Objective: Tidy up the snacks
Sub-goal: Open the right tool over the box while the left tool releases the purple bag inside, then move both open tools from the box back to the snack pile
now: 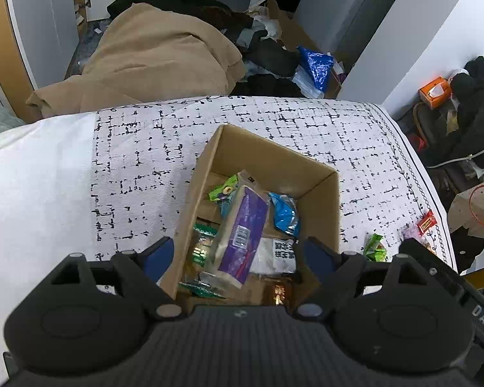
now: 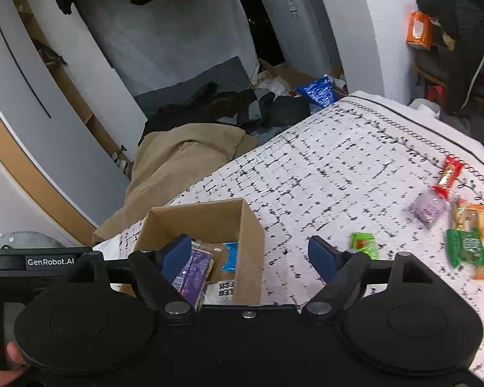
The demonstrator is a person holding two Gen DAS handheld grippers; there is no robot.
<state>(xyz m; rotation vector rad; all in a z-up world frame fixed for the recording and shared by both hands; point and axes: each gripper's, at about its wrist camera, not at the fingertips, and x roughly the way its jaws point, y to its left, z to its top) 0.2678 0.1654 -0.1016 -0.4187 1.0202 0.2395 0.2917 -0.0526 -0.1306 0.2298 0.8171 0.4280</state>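
- The patterned cloth (image 1: 274, 122), white with black broken grid marks, covers the surface and carries everything else.
- The cardboard box (image 1: 322, 193) stands open-topped on the cloth, its long axis running away from the left wrist camera; in the right wrist view it sits at lower left.
- The purple packet (image 1: 245, 225) is the longest snack in the box, lying on top of the others with its long axis along the box's length, far end tilted slightly right.
- A blue packet (image 1: 285, 214) lies just right of it, a green packet (image 1: 222, 190) at its far end, and a white packet (image 1: 276, 254) with black print near its close end.
- The left gripper (image 1: 237, 253) hangs over the box's near end, fingers spread wide, holding nothing.
- The right gripper (image 2: 250, 254) is also spread and empty, above the box's right wall.
- Loose snacks lie on the cloth right of the box: a small green wrapper (image 2: 364, 243), a red wrapper (image 2: 447, 177), a lilac packet (image 2: 427, 208), and a dark green packet (image 2: 466, 246) over orange ones.
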